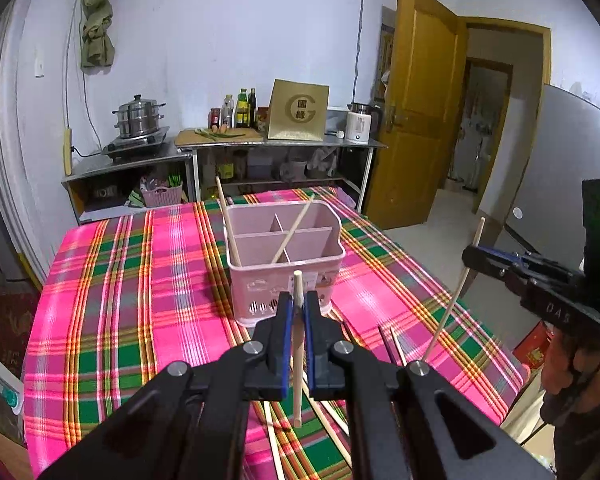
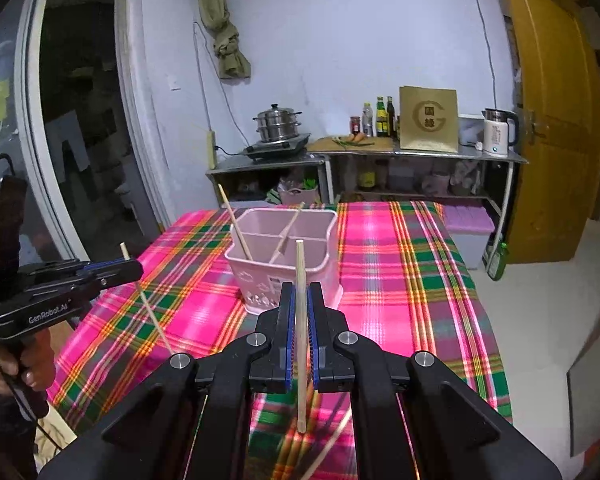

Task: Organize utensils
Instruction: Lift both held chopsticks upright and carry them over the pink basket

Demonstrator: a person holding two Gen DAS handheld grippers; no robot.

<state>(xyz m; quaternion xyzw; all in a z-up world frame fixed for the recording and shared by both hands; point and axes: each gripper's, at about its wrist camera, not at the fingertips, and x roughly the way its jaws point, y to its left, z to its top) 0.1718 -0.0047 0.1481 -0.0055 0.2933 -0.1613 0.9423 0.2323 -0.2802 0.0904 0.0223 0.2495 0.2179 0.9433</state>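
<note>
I hold one wooden chopstick [image 1: 297, 344] clamped upright in my left gripper [image 1: 297, 308] and another chopstick [image 2: 301, 332] in my right gripper [image 2: 300, 304], both near the pink divided caddy [image 1: 286, 258] on the plaid tablecloth [image 1: 140, 280].

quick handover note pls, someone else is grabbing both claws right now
Left claw: shut on a chopstick, held upright above the near table edge.
Right claw: shut on another chopstick, also upright.
Pink caddy stands mid-table on the plaid cloth, ahead of both claws.
Done: two chopsticks already lean inside the caddy.
Left: drop both held sticks into the caddy, then collect the loose chopsticks lying on the cloth near the front edge.
</note>
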